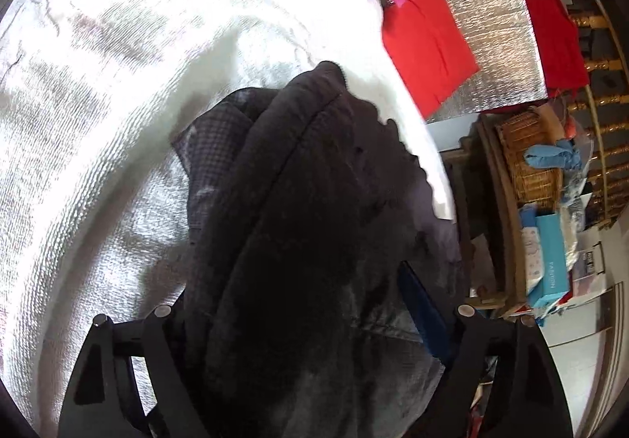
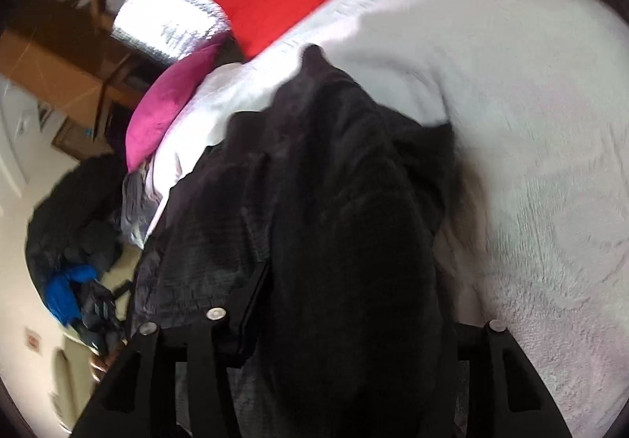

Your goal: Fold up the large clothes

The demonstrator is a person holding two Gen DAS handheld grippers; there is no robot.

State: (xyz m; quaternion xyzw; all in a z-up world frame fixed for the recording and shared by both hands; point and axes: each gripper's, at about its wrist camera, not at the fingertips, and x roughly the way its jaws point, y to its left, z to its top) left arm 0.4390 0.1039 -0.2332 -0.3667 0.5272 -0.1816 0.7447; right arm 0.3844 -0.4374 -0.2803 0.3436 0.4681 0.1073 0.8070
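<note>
Both my left gripper (image 1: 314, 320) and right gripper (image 2: 346, 320) have jaws clenched on the dark garment (image 1: 314, 221), bunched mid-frame above the white blanket (image 1: 118, 123); I judge folding barely begun.

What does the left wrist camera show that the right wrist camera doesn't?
Only left wrist: a wicker basket and a teal box beside the bed.
Only right wrist: a dark clothes pile with something blue on the floor.
Both: the dark garment bunched between the tongs, white blanket, red folded cloth, pink cloth.
</note>
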